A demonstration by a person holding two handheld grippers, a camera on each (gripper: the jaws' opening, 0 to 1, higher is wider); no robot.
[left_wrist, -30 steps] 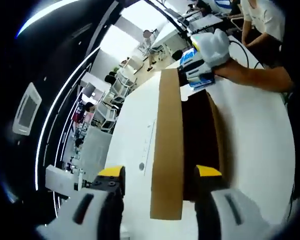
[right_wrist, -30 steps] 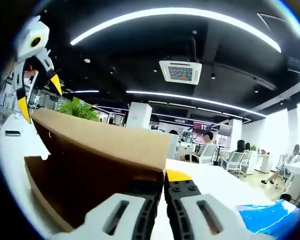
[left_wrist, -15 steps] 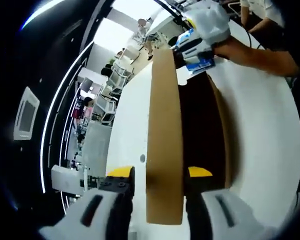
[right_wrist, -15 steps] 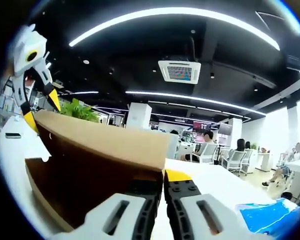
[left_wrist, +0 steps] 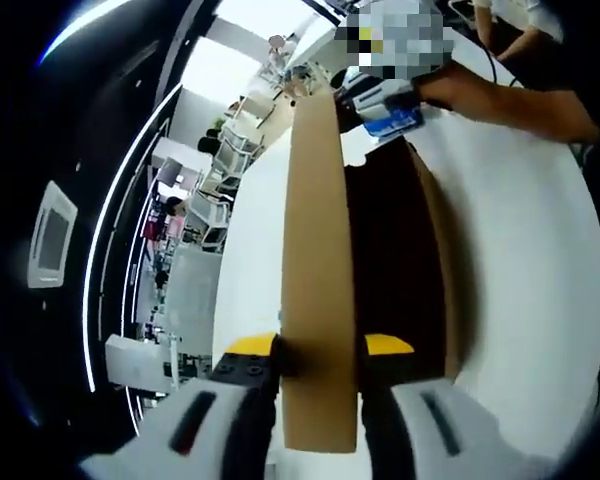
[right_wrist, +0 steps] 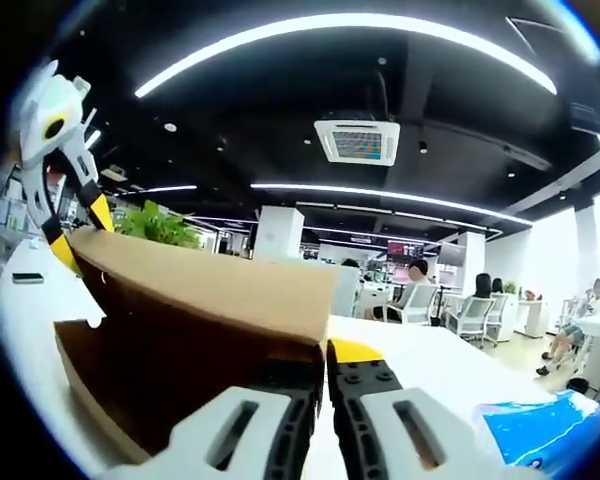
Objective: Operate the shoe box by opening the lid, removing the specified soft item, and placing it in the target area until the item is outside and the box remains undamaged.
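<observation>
Lid up, item yet to come out

We have the box (left_wrist: pixel 420 260) on the white desk (left_wrist: pixel 520 260), its lid (left_wrist: pixel 318 280) raised on edge. Our left tongs (left_wrist: pixel 318 350) clench the lid's near end; our right tongs (right_wrist: pixel 326 355) clamp its far corner. Beside the box lies a blue packet (right_wrist: pixel 540 435). The soft item cannot be made out inside, so removal and placing remain.
</observation>
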